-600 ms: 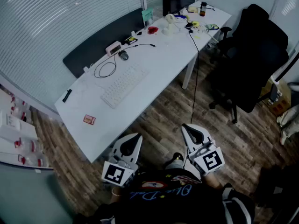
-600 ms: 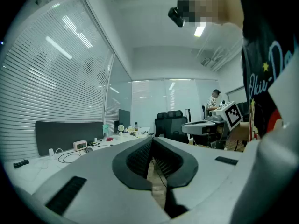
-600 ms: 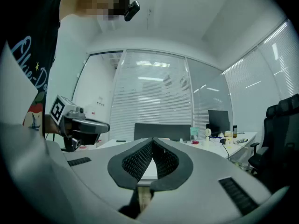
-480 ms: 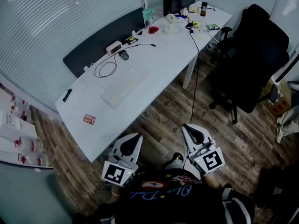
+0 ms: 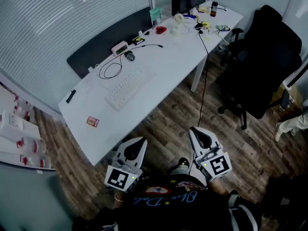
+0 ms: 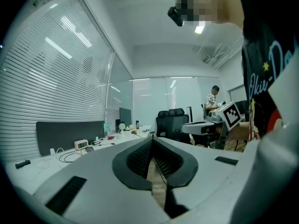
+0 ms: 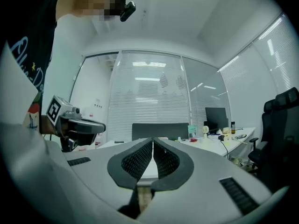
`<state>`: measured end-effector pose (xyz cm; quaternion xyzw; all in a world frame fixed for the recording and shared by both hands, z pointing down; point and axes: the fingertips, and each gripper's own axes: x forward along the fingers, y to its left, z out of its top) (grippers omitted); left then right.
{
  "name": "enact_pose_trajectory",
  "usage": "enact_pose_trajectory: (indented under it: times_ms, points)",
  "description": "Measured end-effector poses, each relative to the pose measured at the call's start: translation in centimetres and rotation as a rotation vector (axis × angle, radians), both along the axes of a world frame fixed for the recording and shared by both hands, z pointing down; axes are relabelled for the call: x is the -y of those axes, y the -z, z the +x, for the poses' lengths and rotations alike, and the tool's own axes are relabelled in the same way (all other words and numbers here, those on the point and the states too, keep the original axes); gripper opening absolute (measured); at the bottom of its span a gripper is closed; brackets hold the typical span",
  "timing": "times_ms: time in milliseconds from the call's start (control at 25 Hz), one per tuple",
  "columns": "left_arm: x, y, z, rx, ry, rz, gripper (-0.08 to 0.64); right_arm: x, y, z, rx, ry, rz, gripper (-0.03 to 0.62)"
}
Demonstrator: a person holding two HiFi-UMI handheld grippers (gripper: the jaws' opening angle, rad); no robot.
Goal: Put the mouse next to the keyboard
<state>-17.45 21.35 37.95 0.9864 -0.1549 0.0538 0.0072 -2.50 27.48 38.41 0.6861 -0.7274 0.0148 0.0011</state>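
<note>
A dark mouse [image 5: 130, 56] lies toward the back of the white desk [image 5: 168, 76], its cable coiled in a loop [image 5: 109, 70] to its left. The white keyboard [image 5: 127, 87] lies a little in front of the mouse, at an angle, and apart from it. Both grippers hang low over the wooden floor, well short of the desk's near edge. My left gripper [image 5: 141, 140] is shut with nothing between its jaws, as the left gripper view [image 6: 152, 142] also shows. My right gripper [image 5: 196, 130] is shut and empty too, its pads meeting in the right gripper view [image 7: 153, 142].
A black office chair [image 5: 262, 61] stands right of the desk. A dark divider panel [image 5: 106, 40] runs along the desk's back. Small clutter [image 5: 192, 23] fills the far end, and a cable [image 5: 202, 81] hangs to the floor. A red card [image 5: 92, 122], black pen [image 5: 70, 96] and white clock [image 5: 119, 47] lie on the desk.
The head view has shifted slightly, so the desk sits a little further right in the picture. Both grippers stay where they were, still shut.
</note>
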Motion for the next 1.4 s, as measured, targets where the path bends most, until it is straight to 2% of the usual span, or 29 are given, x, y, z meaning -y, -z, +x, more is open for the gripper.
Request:
enact_pose_trajectory:
  times_ms: [280, 640, 840, 1040, 1400]
  points:
    - [-0.1, -0.2, 1.0, 0.023, 0.015, 0.011, 0.0, 0.2, -0.7, 1.6, 0.022, 0.004, -0.017, 0.002]
    - [-0.5, -0.5, 3.8, 0.024, 0.052, -0.013, 0.0, 0.2, -1.1, 4.6, 0.032, 0.034, -0.026, 0.005]
    - [-1.2, -1.1, 5.9, 0.022, 0.066, -0.014, 0.0, -0.2, -1.6, 6.7, 0.033, 0.051, -0.041, 0.026]
    - [-1.9, -1.4, 8.3, 0.01, 0.093, -0.026, 0.0, -0.5, -1.9, 9.4, 0.02, 0.07, -0.047, 0.075]
    - [-3.6, -1.2, 11.1, 0.016, 0.15, -0.023, 0.0, -1.4, -1.9, 12.9, 0.023, 0.12, -0.037, 0.089]
